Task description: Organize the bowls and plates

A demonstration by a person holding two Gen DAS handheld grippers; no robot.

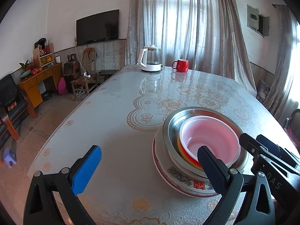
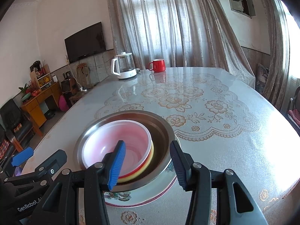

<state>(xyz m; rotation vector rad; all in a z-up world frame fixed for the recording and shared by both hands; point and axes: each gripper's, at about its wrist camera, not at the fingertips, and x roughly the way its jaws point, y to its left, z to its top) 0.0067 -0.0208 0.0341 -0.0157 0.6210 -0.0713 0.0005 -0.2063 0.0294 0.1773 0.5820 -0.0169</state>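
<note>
On the lace-covered table (image 1: 112, 127) stands one stack: a flower-patterned plate (image 1: 180, 176) (image 2: 142, 195) at the bottom, a steel bowl (image 1: 172, 127) (image 2: 161, 131) on it, and red, yellow and white plastic bowls (image 1: 210, 133) (image 2: 120, 136) nested inside. My left gripper (image 1: 150, 168) is wide open just left of the stack, its black finger (image 1: 211, 168) in front of the plate's near edge. My right gripper (image 2: 148, 166) hovers at the stack's right side with its jaws apart; the bowls' rims show between the fingers, and no pad presses on them.
A white electric kettle (image 1: 151, 60) (image 2: 124, 67) and a red mug (image 1: 181, 65) (image 2: 157, 65) stand at the table's far end. The table's left edge drops to the floor, with chairs and a cabinet beyond. Curtains hang behind the table.
</note>
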